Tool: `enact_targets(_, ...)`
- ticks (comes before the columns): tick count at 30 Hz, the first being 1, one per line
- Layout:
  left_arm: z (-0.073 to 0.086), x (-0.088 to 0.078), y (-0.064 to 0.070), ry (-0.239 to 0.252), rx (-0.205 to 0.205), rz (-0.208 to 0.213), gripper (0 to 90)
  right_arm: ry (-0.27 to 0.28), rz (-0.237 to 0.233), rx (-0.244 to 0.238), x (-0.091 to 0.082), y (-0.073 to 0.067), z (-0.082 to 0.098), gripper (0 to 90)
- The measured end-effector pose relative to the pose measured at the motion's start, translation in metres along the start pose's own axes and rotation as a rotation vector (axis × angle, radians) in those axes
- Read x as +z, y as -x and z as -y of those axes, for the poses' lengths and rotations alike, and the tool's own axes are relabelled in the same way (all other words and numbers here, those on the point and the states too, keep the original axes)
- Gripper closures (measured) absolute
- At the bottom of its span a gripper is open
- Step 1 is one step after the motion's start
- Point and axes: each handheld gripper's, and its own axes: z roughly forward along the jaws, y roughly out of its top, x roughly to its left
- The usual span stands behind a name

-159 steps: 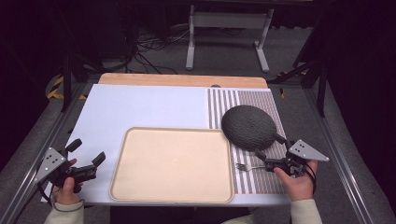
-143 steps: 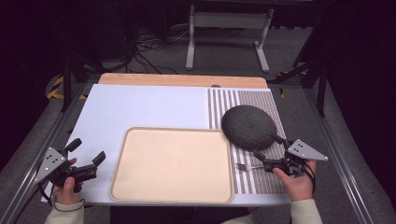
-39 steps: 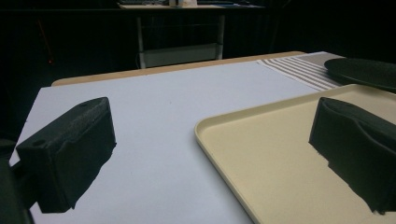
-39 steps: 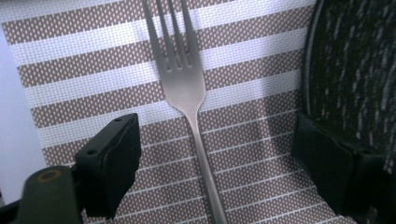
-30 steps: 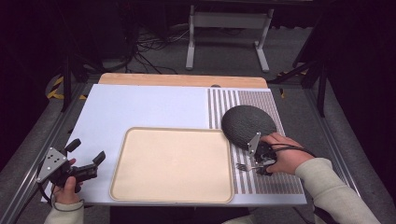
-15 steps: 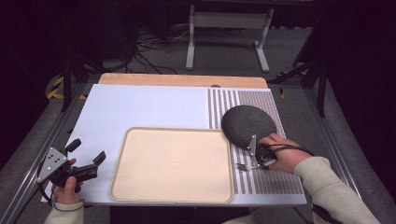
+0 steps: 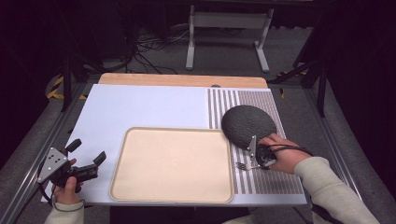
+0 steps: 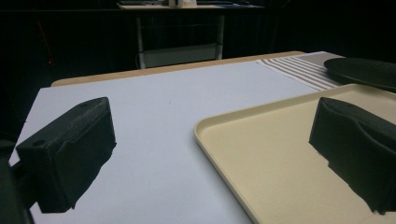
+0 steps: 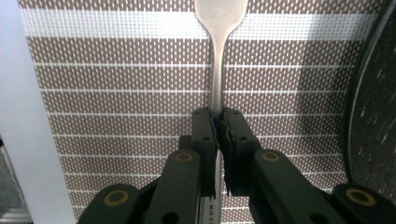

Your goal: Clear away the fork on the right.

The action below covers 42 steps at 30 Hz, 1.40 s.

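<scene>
On striped mat (image 7: 275, 179), fork (image 9: 217, 70) by dark plate (image 7: 248, 125), tray (image 7: 172, 163) left, nothing betw.

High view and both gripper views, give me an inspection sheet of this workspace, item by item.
Surface: white table top with a wooden strip along its far edge and a striped placemat at the right.
Job's things: metal fork lying on the placemat, tines toward the tray.
Clutter: empty beige tray in the middle; dark round plate on the placemat beside the fork.
Grippers: right hand-held gripper has just closed, pads pressed on the fork's handle; left hand-held gripper open, holding nothing, at the table's near left corner.
Cables: a black cable loops over the right hand; loose cables on the floor beyond the table.
Surroundings: dark room, grey metal stand behind the table.
</scene>
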Motion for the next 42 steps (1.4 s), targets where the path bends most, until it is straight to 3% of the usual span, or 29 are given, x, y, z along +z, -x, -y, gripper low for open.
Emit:
enact_targets(22,0.001,0.000,0.002,0.002,0.001,-0.006,0.9,0.168,0.026,0.131,-0.041,-0.002,0.000,84.0)
enact_targets(32,0.001,0.001,0.003,-0.002,0.003,-0.001,0.9,0.277,0.014,0.316,-0.060,-0.002,0.002,84.1)
enact_targets(33,0.001,0.001,0.003,-0.001,0.003,-0.002,0.9,0.277,0.014,0.316,-0.060,-0.002,0.002,84.1)
enact_targets(34,0.001,0.001,0.003,-0.001,0.002,-0.001,0.9,0.305,-0.008,0.361,-0.062,-0.001,0.002,84.1)
enact_targets(42,0.001,0.001,0.003,-0.001,0.004,-0.002,0.9,0.356,-0.019,0.436,-0.070,-0.001,-0.002,84.1)
